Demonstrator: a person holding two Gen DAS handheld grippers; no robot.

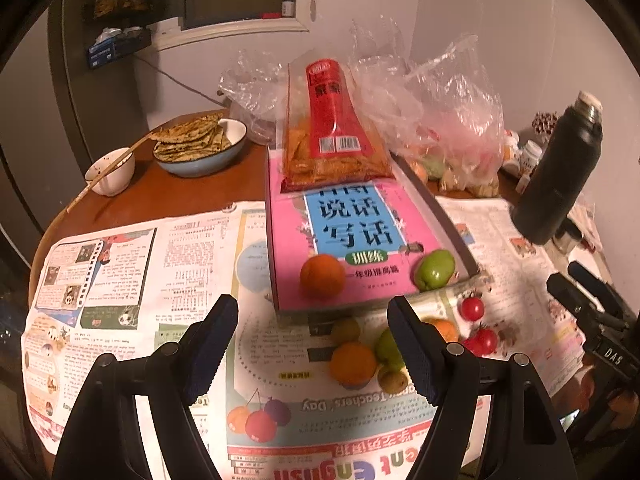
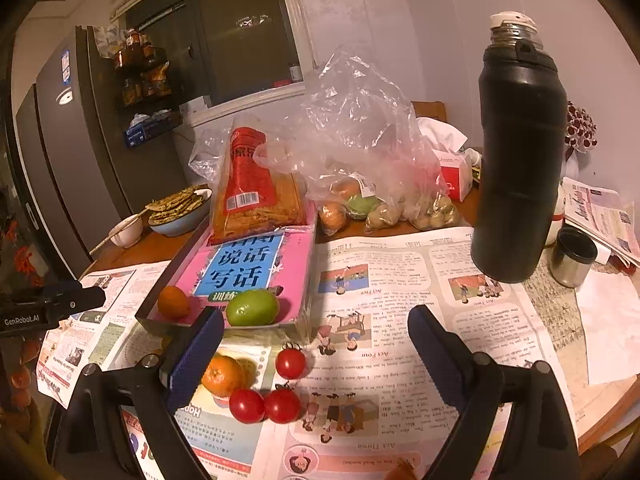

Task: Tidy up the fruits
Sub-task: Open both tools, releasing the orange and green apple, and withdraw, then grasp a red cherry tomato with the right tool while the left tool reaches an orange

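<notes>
Visibly 3 cherry tomatoes (image 2: 291, 363), 2 bowls (image 1: 201, 151).

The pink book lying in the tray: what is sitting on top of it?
On the pink book sit an orange fruit, a green fruit and a red-labelled snack bag. The bag hides the book's far end.

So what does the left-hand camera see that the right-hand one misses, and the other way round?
Only the left wrist view shows the extra green and yellowish fruits clustered on the newspaper, plus the whole left spread of that paper. Only the right wrist view shows the fridge, the steel cup and the red-and-white tissue box. Both show the pink book carrying an orange and a green fruit, the snack packet, cherry tomatoes, the black flask, and open, empty fingers.
</notes>
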